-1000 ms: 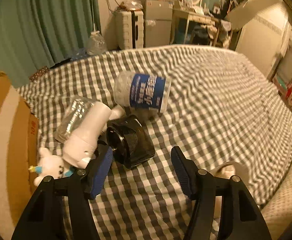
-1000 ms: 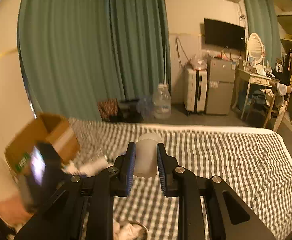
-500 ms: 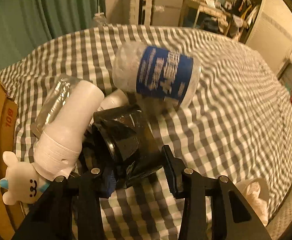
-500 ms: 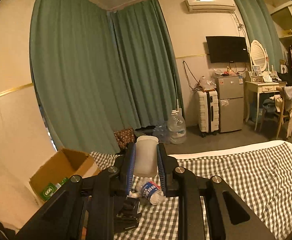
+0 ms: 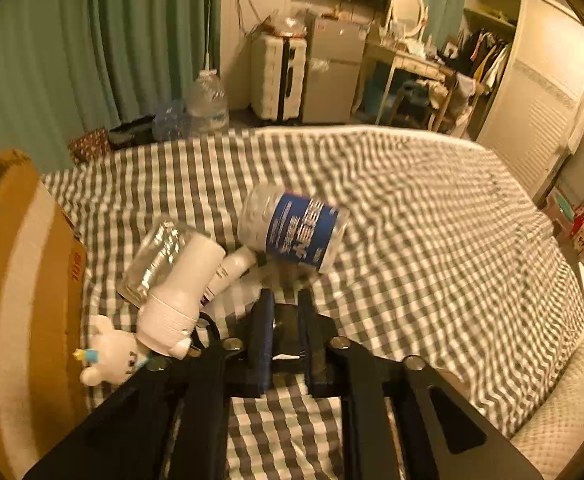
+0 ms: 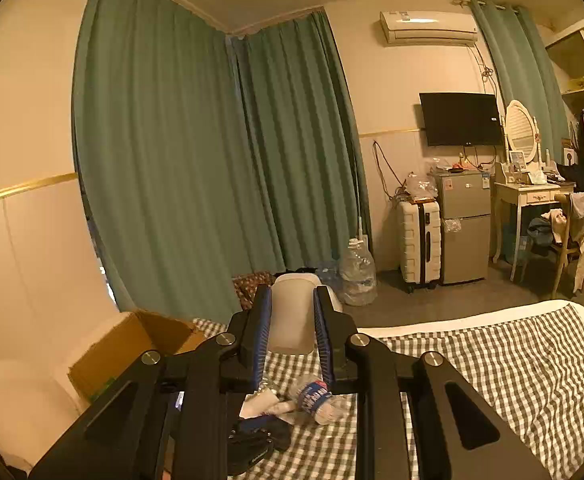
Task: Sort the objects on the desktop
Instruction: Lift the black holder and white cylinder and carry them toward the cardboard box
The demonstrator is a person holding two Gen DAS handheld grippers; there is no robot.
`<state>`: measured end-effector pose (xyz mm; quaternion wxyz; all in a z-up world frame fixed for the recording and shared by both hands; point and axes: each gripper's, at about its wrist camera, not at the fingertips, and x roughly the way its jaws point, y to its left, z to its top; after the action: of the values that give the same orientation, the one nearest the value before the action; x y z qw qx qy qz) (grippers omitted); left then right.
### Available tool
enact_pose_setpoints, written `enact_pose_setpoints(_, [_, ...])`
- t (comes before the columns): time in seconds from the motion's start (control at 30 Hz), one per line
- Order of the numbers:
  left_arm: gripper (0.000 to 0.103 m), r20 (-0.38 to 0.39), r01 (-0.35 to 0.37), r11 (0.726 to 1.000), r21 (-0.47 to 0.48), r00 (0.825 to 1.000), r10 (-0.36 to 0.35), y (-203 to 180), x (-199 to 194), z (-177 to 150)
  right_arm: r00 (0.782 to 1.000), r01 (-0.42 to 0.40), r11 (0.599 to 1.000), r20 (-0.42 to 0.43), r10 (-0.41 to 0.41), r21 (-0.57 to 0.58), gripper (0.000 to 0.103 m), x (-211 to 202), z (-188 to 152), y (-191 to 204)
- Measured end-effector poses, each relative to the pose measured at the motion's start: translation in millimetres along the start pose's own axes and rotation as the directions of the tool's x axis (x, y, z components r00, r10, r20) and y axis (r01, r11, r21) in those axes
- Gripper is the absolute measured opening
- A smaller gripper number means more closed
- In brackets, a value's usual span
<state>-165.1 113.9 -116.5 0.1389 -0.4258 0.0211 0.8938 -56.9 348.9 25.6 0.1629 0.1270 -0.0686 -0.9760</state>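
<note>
Two tongs work above a gingham-covered bed [image 5: 432,240]. Left tongs [image 5: 284,308] are narrowed onto a dark object held between their blue pads, its shape largely hidden. Just ahead, a blue-labelled water bottle [image 5: 292,232] lies on its side near a white bottle [image 5: 180,292], a clear bottle [image 5: 154,258] and a white bear toy [image 5: 110,356], all beside a cardboard box [image 5: 16,280]. Right tongs [image 6: 290,320], raised high over the bed, grip a translucent white cup [image 6: 292,316] upright between their pads.
</note>
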Motion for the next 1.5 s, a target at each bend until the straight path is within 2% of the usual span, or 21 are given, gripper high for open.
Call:
enact_pose_setpoints(0.07, [0.005,0.028,0.001,1.000,-0.001,1.000,-0.001,2.7,-14.8,0.8,1.000,0.000,1.000,0.005,0.000,0.003,0.020,-3.7,0.8,4.4])
enact_pose_setpoints(0.2, [0.005,0.016,0.021,1.000,-0.004,1.000,-0.021,7.6,-25.6,-5.1,1.000,-0.006,1.000,0.016,0.005,0.031,0.020,-10.3,3.2,12.0])
enact_pose_setpoints(0.27, [0.009,-0.006,0.024,1.000,-0.009,1.000,-0.024,8.0,-20.2,-8.8,1.000,0.003,1.000,0.024,-0.003,0.010,0.020,-14.8,7.2,18.9])
enact_pose_setpoints(0.43, [0.048,-0.085,0.063,0.998,-0.009,0.994,-0.063,-1.9,6.8,-24.4,0.996,-0.010,1.000,0.083,0.010,-0.008,0.020,-25.8,22.7,31.8])
enact_pose_setpoints(0.5, [0.053,-0.096,0.050,0.998,0.038,0.994,-0.047,-12.2,17.6,-27.5,0.995,-0.015,0.999,0.097,0.019,-0.040,0.020,-27.3,27.1,41.6])
enact_pose_setpoints(0.6, [0.065,-0.126,0.035,0.998,0.057,0.992,-0.027,-18.9,33.2,-28.9,0.993,-0.036,0.996,0.106,0.044,-0.077,0.020,-27.1,31.6,54.5])
enact_pose_setpoints(0.67, [0.067,-0.168,0.016,0.998,0.057,0.986,-0.007,-18.8,48.3,-31.3,0.991,-0.066,0.994,0.108,0.075,-0.085,0.020,-25.5,32.9,61.0])
enact_pose_setpoints(0.73, [0.067,-0.237,0.004,0.999,0.044,0.971,0.007,-16.7,68.2,-36.0,0.990,-0.091,0.991,0.103,0.100,-0.094,0.020,-23.7,33.5,67.5])
enact_pose_setpoints(0.8, [0.069,-0.316,-0.002,1.000,0.027,0.949,0.011,-14.8,89.6,-43.4,0.987,-0.113,0.988,0.104,0.124,-0.101,0.020,-21.6,34.2,73.6])
enact_pose_setpoints(0.87, [0.070,-0.305,-0.018,0.999,0.043,0.952,0.030,-17.6,92.1,-46.7,0.984,-0.137,0.985,0.101,0.147,-0.101,0.020,-19.7,35.0,78.2])
enact_pose_setpoints(0.9, [0.057,-0.296,-0.028,0.999,0.043,0.954,0.040,-18.0,90.0,-46.5,0.982,-0.149,0.983,0.097,0.159,-0.102,0.020,-19.5,34.8,81.6])
enact_pose_setpoints(0.93, [0.051,-0.287,-0.035,0.999,0.041,0.957,0.045,-17.5,87.2,-45.5,0.981,-0.161,0.982,0.093,0.170,-0.103,0.020,-18.4,35.4,83.8])
enact_pose_setpoints(1.0, [0.050,-0.264,-0.022,0.999,0.027,0.964,0.028,-16.8,77.5,-42.3,0.978,-0.180,0.978,0.087,0.190,-0.108,0.020,-16.1,36.1,90.2])
enact_pose_setpoints(1.17, [0.050,-0.202,-0.037,0.999,0.015,0.979,0.039,-16.7,48.3,-36.3,0.971,-0.217,0.969,0.076,0.227,-0.119,0.020,-13.9,39.4,107.6])
enact_pose_setpoints(1.33, [0.050,-0.096,-0.035,0.999,-0.010,0.995,0.034,-21.6,-14.3,-27.4,0.968,-0.227,0.966,0.077,0.237,-0.120,0.020,-14.4,45.5,127.9])
enact_pose_setpoints(1.5, [0.050,0.011,-0.068,0.997,-0.025,0.998,0.068,-13.6,-73.1,-23.9,0.963,-0.245,0.962,0.082,0.256,-0.124,0.020,-15.6,55.0,155.8])
